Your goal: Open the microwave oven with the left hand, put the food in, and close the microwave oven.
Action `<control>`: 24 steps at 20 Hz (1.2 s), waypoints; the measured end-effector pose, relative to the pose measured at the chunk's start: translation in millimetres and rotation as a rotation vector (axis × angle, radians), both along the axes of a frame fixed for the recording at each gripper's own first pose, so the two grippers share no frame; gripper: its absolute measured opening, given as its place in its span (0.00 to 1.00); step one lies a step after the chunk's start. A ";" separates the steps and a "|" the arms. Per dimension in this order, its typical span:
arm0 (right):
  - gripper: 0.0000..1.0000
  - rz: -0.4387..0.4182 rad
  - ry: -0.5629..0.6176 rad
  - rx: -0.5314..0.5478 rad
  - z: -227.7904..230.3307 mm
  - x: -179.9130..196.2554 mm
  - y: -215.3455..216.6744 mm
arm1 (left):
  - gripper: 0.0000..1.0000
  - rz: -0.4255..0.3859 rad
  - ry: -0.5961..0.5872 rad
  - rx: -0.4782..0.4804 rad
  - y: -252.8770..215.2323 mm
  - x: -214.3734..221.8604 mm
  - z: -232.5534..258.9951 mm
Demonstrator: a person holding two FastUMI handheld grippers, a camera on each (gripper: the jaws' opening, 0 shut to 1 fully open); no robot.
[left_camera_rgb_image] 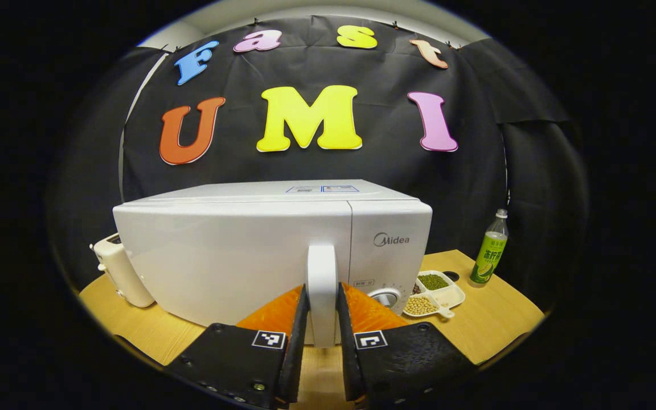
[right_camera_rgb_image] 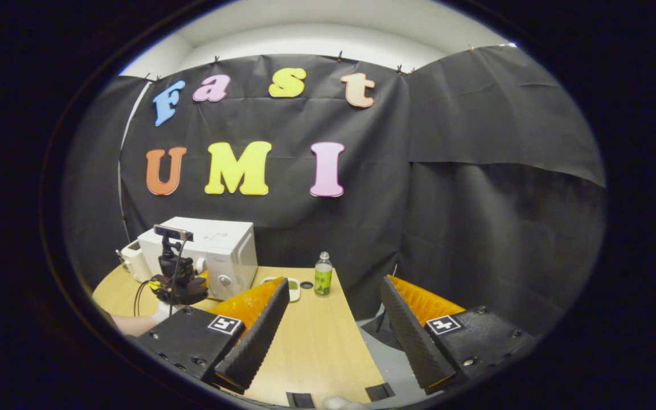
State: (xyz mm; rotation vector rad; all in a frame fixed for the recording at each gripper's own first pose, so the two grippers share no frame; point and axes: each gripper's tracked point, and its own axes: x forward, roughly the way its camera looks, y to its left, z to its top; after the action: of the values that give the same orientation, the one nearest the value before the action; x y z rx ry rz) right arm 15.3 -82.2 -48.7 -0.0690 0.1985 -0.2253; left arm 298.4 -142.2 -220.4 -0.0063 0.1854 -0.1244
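Clamping its 2 fingers on the white door handle [left_camera_rgb_image: 322,296] of the closed microwave [left_camera_rgb_image: 259,250] on the wooden table [left_camera_rgb_image: 493,313], the left gripper [left_camera_rgb_image: 322,336] held firm, the divided food dish [left_camera_rgb_image: 433,293] sat just right of the oven, and the right gripper [right_camera_rgb_image: 331,336] hung wide apart, empty.
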 end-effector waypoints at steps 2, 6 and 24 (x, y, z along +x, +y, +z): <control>1.00 0.013 0.000 -0.002 1.1 -1.1 2.7 | 0.23 -0.020 0.011 -0.026 -1.5 0.4 -2.5; 0.96 0.045 0.006 0.005 -0.6 -5.5 11.9 | 0.14 -0.053 0.048 -0.089 -0.8 -3.9 -1.4; 1.00 0.287 0.014 0.103 -13.5 -4.6 89.9 | 0.17 0.092 0.111 -0.015 142.9 -188.7 -16.6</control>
State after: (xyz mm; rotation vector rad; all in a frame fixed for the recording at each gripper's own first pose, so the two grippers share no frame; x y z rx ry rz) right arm 10.8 7.7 -62.1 0.0032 0.2110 0.0713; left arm 109.7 0.7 -237.0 -0.0364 0.2943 -0.0337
